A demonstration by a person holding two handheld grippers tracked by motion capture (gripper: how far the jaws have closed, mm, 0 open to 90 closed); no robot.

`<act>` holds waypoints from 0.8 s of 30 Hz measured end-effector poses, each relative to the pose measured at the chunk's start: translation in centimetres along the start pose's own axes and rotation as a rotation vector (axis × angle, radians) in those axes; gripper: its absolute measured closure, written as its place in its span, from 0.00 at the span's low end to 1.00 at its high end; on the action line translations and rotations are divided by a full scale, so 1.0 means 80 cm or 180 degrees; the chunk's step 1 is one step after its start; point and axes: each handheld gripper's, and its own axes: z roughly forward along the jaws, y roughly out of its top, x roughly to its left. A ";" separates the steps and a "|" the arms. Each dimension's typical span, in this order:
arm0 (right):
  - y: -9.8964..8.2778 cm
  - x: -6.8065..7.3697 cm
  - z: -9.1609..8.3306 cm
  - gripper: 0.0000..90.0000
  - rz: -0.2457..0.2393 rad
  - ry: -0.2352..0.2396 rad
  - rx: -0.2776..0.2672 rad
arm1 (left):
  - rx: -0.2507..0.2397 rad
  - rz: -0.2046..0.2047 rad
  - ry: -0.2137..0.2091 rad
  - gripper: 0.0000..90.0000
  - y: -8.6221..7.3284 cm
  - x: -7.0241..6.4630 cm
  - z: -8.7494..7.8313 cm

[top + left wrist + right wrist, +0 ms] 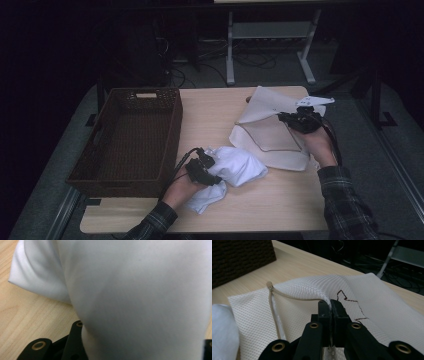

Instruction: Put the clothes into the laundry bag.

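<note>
Evidently to open it, the right gripper (331, 305) pinches the mesh laundry bag's (272, 134) edge at centre-right, while the left gripper (204, 170), half-closed, clasps the bunched white garment (235, 167) lower centre.

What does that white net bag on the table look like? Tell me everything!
The mesh bag is off-white, woven netting with tiny holes. It lies mostly flat on the right side of the wooden table, with a pale drawstring cord along its open edge and a dark thread squiggle on top. The right hand-held gripper pinches one layer at the opening shut-tight and lifts it, so the mouth gapes. The white cloth lies beside it, just left.
</note>
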 end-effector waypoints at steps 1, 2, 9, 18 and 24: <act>0.000 0.000 0.000 0.96 0.0008 0.0005 0.0013 | -0.0001 0.0001 -0.0009 0.74 0.000 0.000 0.000; -0.001 0.000 0.001 0.96 0.0007 0.0005 0.0035 | -0.0012 -0.0008 -0.0025 0.75 0.001 0.000 -0.001; -0.009 0.000 0.009 0.96 -0.0033 0.0015 0.0149 | -0.0072 0.0027 -0.0086 0.77 0.004 0.000 -0.013; -0.013 0.004 0.014 0.96 -0.0051 0.0030 0.0240 | -0.0299 0.0149 -0.0083 0.77 0.017 -0.009 -0.044; -0.016 0.011 0.011 0.96 -0.0074 0.0091 0.0259 | -0.0350 0.0256 -0.0128 0.77 0.027 -0.018 -0.049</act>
